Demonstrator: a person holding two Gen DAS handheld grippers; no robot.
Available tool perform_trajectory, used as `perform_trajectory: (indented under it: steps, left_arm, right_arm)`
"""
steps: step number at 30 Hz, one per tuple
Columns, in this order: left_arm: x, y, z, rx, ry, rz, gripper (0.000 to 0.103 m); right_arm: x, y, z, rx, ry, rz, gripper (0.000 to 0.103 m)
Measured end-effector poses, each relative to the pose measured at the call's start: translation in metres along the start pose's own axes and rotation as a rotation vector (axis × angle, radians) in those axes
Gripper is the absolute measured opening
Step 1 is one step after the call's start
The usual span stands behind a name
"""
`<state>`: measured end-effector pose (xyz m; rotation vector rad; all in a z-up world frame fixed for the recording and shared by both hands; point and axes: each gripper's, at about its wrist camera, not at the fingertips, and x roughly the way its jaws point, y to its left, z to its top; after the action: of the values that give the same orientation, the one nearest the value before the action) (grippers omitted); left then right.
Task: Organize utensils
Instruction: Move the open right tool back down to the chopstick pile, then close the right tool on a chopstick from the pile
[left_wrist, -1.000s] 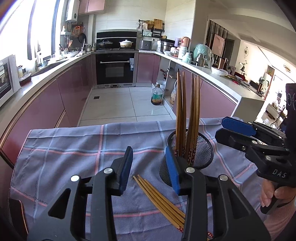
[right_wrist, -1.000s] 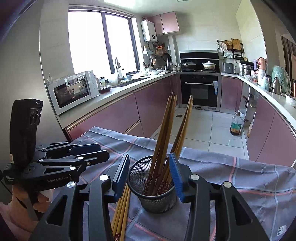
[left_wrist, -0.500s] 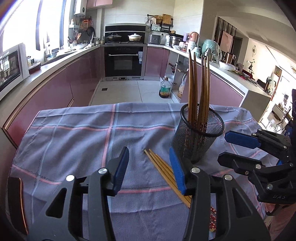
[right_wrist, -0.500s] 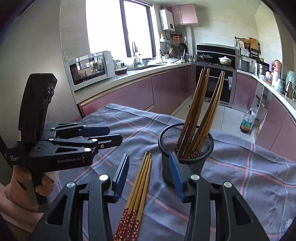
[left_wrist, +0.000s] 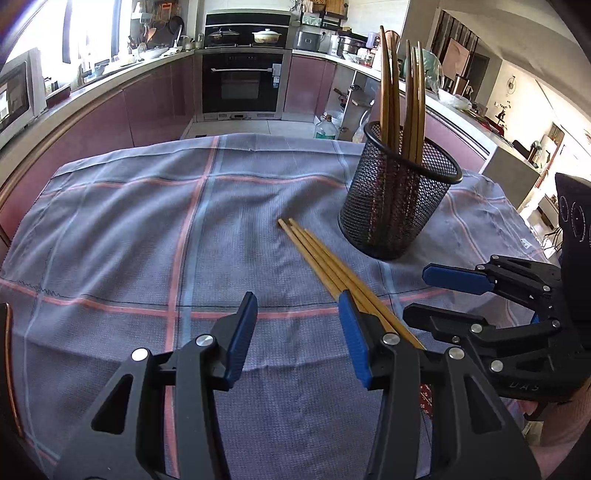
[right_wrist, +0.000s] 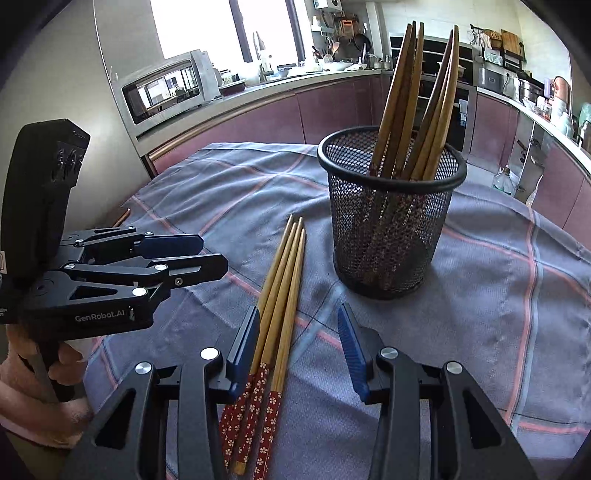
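A bundle of loose wooden chopsticks (right_wrist: 284, 288) with red flowered ends lies on the checked cloth, just left of a black mesh cup (right_wrist: 391, 221) that holds several more chopsticks upright. My right gripper (right_wrist: 297, 332) is open low over the bundle, which runs between its jaws close to the left pad (right_wrist: 243, 339) without being squeezed. My left gripper (left_wrist: 297, 332) is open and empty over bare cloth, and the loose chopsticks (left_wrist: 332, 266) pass under its right finger. The mesh cup (left_wrist: 399, 206) stands ahead of it to the right. Each gripper shows in the other's view: right gripper (left_wrist: 424, 299), left gripper (right_wrist: 218, 256).
The blue-grey cloth (left_wrist: 147, 240) covers a table whose far edge drops to the kitchen floor. A purple counter with a microwave (right_wrist: 166, 88) runs along the left, and an oven (left_wrist: 243, 85) stands at the back. A hand (right_wrist: 33, 398) holds the left gripper.
Both grippers have come down toward the cloth and tipped downward. The loose chopsticks and the cup now sit higher in both views, and the right jaws straddle the bundle.
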<state>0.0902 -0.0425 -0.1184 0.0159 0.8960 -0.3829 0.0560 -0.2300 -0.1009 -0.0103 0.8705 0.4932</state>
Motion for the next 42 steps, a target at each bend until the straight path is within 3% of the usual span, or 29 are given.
perform_trajectory:
  steps: [16,31,42]
  left_arm:
    - [0.033,-0.014,0.000,-0.002,0.071,-0.030,0.045]
    - [0.039,-0.015,0.001,0.026,0.075,-0.020,0.044]
    - [0.035,-0.011,-0.002,0.041,0.090,-0.011,0.036]
  right_arm:
    - [0.008,-0.006,-0.004,0.005,0.030,0.003,0.038]
    - [0.009,-0.009,-0.005,-0.001,0.039,0.004,0.037]
    - [0.015,-0.006,-0.004,-0.022,0.048,-0.029,0.036]
